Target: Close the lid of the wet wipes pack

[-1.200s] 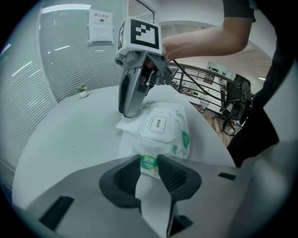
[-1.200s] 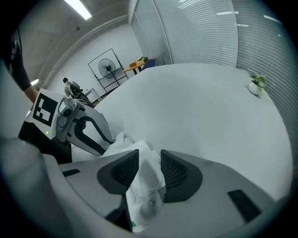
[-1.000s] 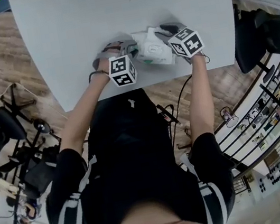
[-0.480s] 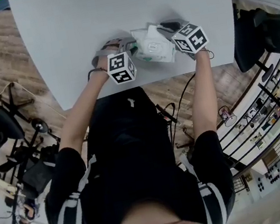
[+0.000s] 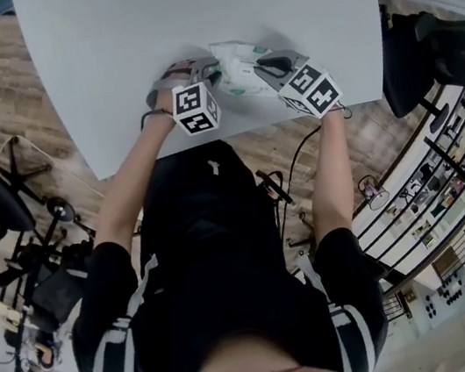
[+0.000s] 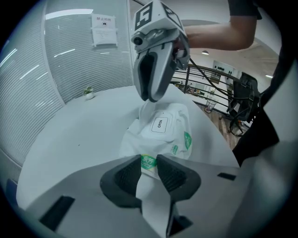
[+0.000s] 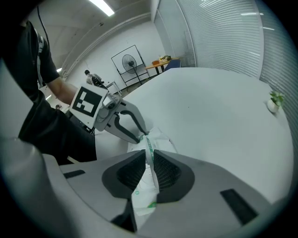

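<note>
Left gripper view: left gripper [image 6: 149,163], jaws clamped on the near edge of the wet wipes pack [image 6: 173,122]; lid [image 6: 159,124] lies flat just beyond the jaws, white table [image 6: 79,135] beneath. Right gripper view: right gripper [image 7: 149,160], jaws closing, the pack's other edge between them.

I'm seeing the wipes pack [image 6: 173,135] showing white with green badges, its lid label [image 6: 159,124] white inside a dark outline. The table [image 5: 185,20] is reading pale grey, the floor [image 5: 14,85] brown wood-grain, my shirt [image 5: 218,254] black with white stripes.
</note>
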Available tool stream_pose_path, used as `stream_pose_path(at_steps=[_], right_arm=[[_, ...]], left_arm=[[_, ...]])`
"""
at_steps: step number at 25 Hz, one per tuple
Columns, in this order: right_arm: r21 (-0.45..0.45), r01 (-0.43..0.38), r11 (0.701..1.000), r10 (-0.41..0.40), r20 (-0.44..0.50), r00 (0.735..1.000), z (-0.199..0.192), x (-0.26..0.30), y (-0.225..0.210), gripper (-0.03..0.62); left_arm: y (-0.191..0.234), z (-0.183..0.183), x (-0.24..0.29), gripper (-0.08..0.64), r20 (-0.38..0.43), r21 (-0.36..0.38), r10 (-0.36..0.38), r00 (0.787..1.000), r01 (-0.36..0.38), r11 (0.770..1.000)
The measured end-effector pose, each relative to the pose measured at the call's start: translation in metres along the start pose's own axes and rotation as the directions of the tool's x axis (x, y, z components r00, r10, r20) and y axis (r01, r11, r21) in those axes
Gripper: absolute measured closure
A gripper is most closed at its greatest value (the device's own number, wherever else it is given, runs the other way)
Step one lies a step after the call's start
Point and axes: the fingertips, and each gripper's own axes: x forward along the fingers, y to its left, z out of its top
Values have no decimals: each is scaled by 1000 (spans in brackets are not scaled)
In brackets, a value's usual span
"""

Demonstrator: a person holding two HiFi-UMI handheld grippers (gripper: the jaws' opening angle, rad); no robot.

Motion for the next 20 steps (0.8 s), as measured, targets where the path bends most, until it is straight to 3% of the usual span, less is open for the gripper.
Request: stream_pose_path(at_steps=[9, 13, 20], right_arm=[[-74, -14, 997, 8, -79, 997, -31, 25, 28, 479], [-169, 51, 984, -75, -137, 988, -39, 38, 28, 485], [-258, 132, 957, -180, -173, 968, -45, 48, 27, 483]], left_arm=[[0, 1, 3, 443, -9, -4, 35, 999, -35, 999], [0, 1, 2, 446, -2, -22, 44, 999, -44, 999], [2, 0, 2, 449, 5, -48, 39, 999, -38, 998]])
